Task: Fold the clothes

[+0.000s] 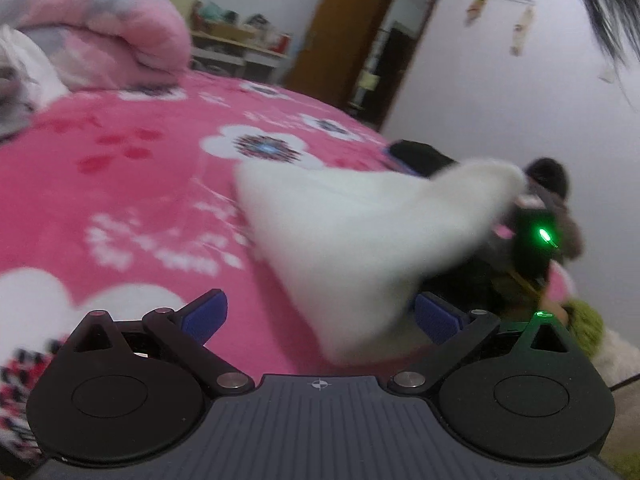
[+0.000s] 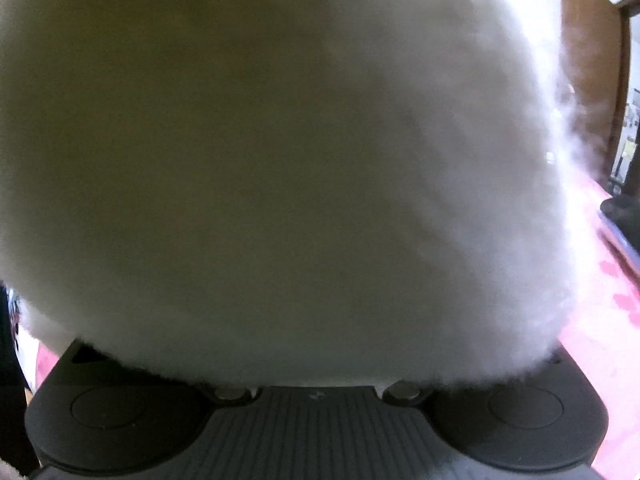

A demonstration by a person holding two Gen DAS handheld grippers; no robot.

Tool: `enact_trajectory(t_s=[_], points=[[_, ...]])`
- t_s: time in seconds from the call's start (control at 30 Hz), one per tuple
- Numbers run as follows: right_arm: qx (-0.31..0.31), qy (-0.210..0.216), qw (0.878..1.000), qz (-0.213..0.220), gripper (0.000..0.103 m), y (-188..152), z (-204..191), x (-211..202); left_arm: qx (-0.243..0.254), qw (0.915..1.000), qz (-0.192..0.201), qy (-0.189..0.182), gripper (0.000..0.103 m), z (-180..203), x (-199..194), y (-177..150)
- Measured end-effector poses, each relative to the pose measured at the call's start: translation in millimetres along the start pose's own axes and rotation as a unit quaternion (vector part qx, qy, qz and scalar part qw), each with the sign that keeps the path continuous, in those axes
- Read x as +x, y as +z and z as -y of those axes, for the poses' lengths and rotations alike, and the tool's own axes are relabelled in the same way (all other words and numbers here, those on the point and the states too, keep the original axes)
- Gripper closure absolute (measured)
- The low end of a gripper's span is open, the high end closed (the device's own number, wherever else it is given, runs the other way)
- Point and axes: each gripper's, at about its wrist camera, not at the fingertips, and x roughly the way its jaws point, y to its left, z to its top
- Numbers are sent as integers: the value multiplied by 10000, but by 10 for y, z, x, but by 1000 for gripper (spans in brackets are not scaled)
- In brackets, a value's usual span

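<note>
A white fluffy garment stretches from the pink flowered bedspread up to my right gripper, which carries a green light and has the garment's raised corner bunched in it. My left gripper is open, its blue pads wide apart. The garment's lower edge drapes over the right-hand pad. In the right wrist view the garment fills nearly the whole frame and hides the fingers. The pictures are blurred by motion.
A rolled pink and grey blanket lies at the bed's far left. A dark flat object rests near the bed's right edge. Beyond are a shelf, a wooden door and a white wall. A person's hair hangs at top right.
</note>
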Motion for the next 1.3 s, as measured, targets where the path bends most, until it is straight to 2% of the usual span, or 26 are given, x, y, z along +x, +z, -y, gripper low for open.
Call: enact_trajectory(t_s=[0.03, 0.1, 0.2, 0.3, 0.4, 0.5, 0.6, 0.63, 0.7, 0.77, 0.83, 0.87, 0.9, 0.97, 1.0, 1.03, 1.2, 1.27, 1.3], points=[[-15, -10, 10000, -75, 1, 24, -10, 6, 58, 10000, -15, -59, 1, 26, 44, -19], [-46, -31, 9997, -224, 1, 73, -30, 17, 346, 9994, -71, 56, 1, 126, 174, -46], [-119, -180, 9989, -408, 1, 107, -126, -5, 971, 9928, -227, 665, 1, 287, 409, -87], [-170, -302, 9983, -473, 1, 65, -174, -157, 1142, 9892, -254, 886, 2, 301, 541, -117], [-75, -270, 9986, -459, 1, -57, -180, -394, 867, 9923, -250, 842, 2, 207, 576, -78], [272, 16, 9992, -302, 1, -215, -100, -687, 817, 9926, -289, 849, 2, 157, 599, -79], [1023, 649, 9926, 26, 1, -321, 252, -815, 836, 9921, -342, 874, 2, 176, 636, -94], [1312, 875, 9874, 101, 1, -267, 342, -711, 845, 9918, -355, 890, 2, 186, 648, -96], [1882, 1329, 9726, 307, 1, -415, 962, -972, 862, 9913, -382, 923, 2, 206, 672, -102], [2324, 1701, 9559, 574, 1, -348, 1256, -869, 871, 9907, -399, 966, 2, 221, 692, -104], [2900, 2053, 9308, 861, 1, -454, 1239, -977, 915, 9898, -414, 1011, 2, 241, 708, -107], [3247, 2203, 9144, 995, 0, -516, 1141, -1206, 947, 9892, -421, 1032, 2, 251, 716, -108], [3623, 2342, 8952, 1119, 0, -522, 1206, -1255, 979, 9887, -427, 1052, 2, 261, 723, -108], [4258, 2438, 8623, 1252, 0, -552, 1510, -1057, 1041, 9878, -434, 1076, 1, 276, 736, -105], [4471, 2431, 8513, 1275, 0, -535, 1651, -904, 1066, 9874, -441, 1086, 1, 282, 744, -102], [4575, 2422, 8461, 1273, 0, -507, 1770, -724, 1069, 9873, -453, 1083, 1, 284, 754, -94], [5122, 2484, 8199, 609, 1, -344, 2034, -221, 1236, 9848, -407, 1153, 1, 343, 781, -79], [5196, 2750, 8078, 433, 1, -280, 2095, -91, 1386, 9824, -368, 1198, 1, 383, 781, -79], [5235, 2715, 8071, 294, 1, -252, 2132, -28, 1483, 9808, -343, 1219, 1, 405, 776, -84]])
